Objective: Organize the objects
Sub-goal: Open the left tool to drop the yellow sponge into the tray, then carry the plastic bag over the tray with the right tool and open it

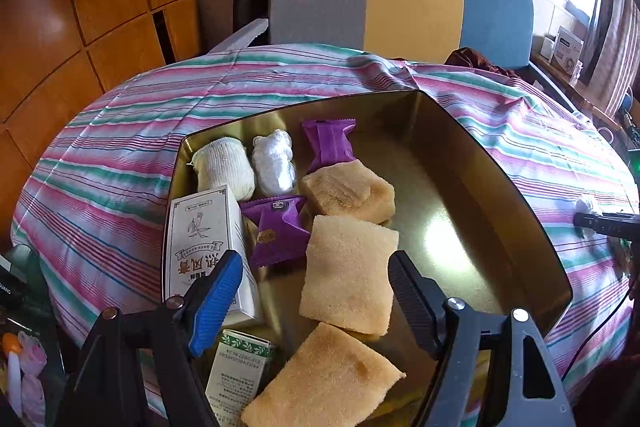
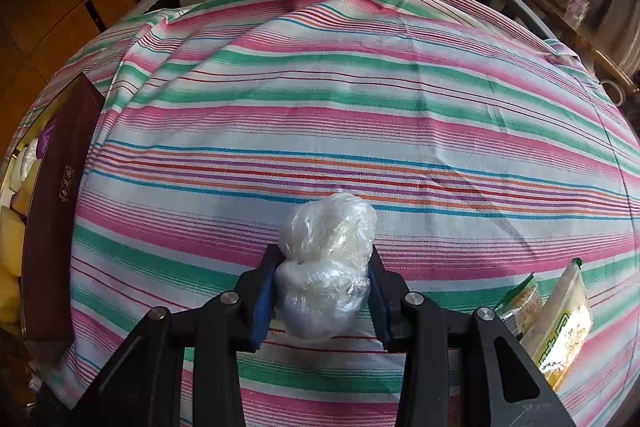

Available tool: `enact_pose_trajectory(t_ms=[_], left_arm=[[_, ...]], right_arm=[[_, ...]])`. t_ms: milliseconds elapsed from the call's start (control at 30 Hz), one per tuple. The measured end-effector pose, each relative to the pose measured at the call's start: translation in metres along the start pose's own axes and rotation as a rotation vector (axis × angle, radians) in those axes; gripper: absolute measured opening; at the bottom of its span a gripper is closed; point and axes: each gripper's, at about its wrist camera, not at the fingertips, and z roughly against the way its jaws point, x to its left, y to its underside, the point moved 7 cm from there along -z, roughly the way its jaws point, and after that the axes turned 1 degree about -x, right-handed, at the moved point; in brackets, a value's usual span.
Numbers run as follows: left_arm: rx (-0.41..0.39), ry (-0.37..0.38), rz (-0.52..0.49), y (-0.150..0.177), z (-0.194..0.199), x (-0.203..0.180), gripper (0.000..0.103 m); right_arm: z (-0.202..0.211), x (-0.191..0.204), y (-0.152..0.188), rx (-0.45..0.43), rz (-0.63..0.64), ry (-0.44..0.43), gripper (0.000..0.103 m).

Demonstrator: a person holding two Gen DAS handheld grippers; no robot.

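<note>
1. Gripping a crumpled clear plastic bundle, the right gripper has both pads pressed against it, just above the striped cloth on the surface.
2. Left gripper hangs with its jaws spread wide and nothing between them, over the gold tin.
3. The tin holds 3 tan sponge cakes, 2 purple wrapped sweets and a white carton.
</note>
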Motion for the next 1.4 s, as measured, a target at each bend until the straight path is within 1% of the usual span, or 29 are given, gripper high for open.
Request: enact_pose_trajectory(t_ms=[100,300,500,800,933,1033,1100,1267,1400], left_arm=[[-0.022,-0.001,-0.010,0.000,0.007,-0.002,0.076],[-0.035,0.041,0.014,0.001,0.015,0.001,0.076],[-0.042,0.076,0.037,0.003,0.020,0.006,0.076],[-0.049,0.106,0.059,0.007,0.023,0.011,0.075],[-0.050,0.105,0.073,0.007,0.023,0.016,0.075],[-0.052,0.103,0.095,0.006,0.025,0.023,0.072],[-0.055,0.100,0.115,0.006,0.026,0.030,0.072],[-0.068,0.100,0.154,0.003,0.033,0.049,0.072],[-0.064,0.080,0.175,0.005,0.035,0.060,0.072]], right_arm=[[0.000,0.001,0.001,-0.001,0.004,0.004,0.042],[0.003,0.010,0.005,0.005,0.021,0.009,0.042],[0.013,0.043,0.016,0.016,0.041,-0.059,0.039],[0.058,0.091,0.008,-0.088,0.069,-0.131,0.039],[0.081,0.124,0.000,-0.135,0.113,-0.187,0.039],[0.094,0.159,-0.002,-0.155,0.177,-0.243,0.039],[0.099,0.185,0.000,-0.160,0.230,-0.275,0.039],[0.097,0.245,0.009,-0.137,0.335,-0.350,0.039],[0.077,0.285,0.023,-0.072,0.412,-0.387,0.039]])
